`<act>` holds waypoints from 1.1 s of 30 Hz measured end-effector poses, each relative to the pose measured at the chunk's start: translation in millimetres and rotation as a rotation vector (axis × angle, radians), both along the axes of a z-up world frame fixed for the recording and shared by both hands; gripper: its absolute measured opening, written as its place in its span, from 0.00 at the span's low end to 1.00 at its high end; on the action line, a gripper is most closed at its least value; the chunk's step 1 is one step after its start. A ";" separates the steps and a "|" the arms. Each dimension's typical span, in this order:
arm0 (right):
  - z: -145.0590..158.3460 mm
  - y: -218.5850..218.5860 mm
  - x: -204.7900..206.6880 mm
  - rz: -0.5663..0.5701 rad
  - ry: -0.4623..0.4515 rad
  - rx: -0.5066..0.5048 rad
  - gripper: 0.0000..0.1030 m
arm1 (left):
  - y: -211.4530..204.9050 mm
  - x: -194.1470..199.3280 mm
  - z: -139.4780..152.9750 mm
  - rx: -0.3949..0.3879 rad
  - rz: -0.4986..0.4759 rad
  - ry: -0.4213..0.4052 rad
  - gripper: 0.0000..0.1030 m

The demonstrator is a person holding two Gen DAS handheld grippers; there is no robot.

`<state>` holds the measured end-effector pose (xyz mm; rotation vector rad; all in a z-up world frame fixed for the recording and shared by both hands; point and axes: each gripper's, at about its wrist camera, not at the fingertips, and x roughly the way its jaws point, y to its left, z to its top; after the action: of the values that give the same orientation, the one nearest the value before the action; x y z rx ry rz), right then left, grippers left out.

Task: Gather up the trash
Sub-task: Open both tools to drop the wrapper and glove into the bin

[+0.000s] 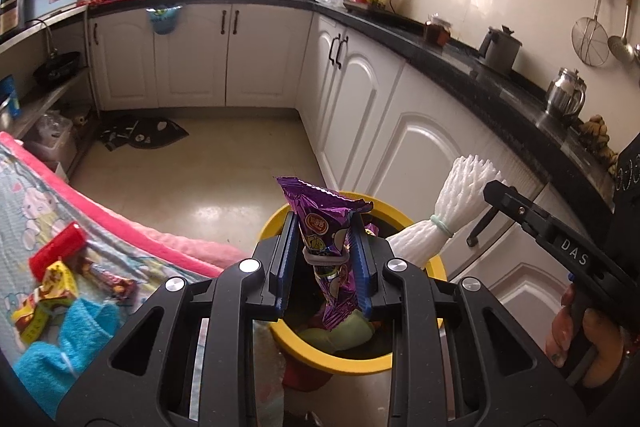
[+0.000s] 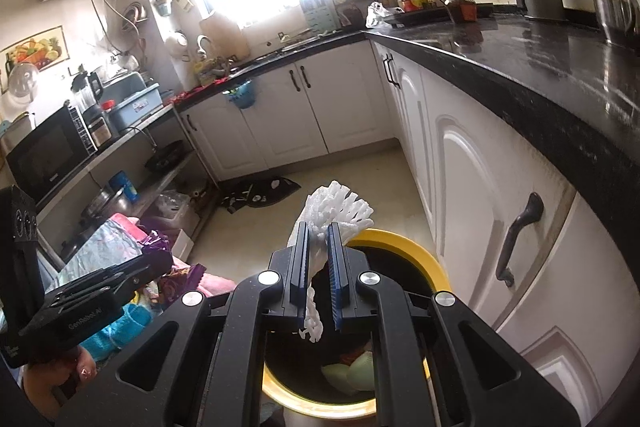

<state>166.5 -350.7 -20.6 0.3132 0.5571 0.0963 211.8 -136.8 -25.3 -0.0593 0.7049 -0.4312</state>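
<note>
My left gripper (image 1: 325, 227) is shut on a purple snack wrapper (image 1: 326, 227) bound with a rubber band, held upright over the yellow-rimmed trash bin (image 1: 412, 217). My right gripper (image 2: 320, 233) is shut on a white foam fruit net (image 2: 334, 207), also above the yellow-rimmed trash bin (image 2: 408, 247). In the left wrist view the foam net (image 1: 452, 203) pokes in from the right over the bin, with the right gripper's body behind it. Greenish and red scraps (image 2: 352, 373) lie inside the bin.
A cloth-covered surface (image 1: 24, 187) at the left carries a red pack (image 1: 60, 251), a yellow carton (image 1: 52, 291), a brown bar (image 1: 112, 279) and a blue cloth (image 1: 68, 343). White cabinets (image 1: 432, 147) under a black counter (image 2: 560, 83) run along the right. A dark mat (image 1: 140, 133) lies on the floor.
</note>
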 end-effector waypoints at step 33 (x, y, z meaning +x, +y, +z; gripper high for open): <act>-49.6 -10.3 24.0 -0.026 0.142 0.011 0.32 | -17.4 31.6 -46.2 0.019 0.031 0.138 0.61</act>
<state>190.4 -361.0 -70.2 0.3398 0.6929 0.0527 243.4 -154.2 -71.5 -0.0823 0.8432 -0.3933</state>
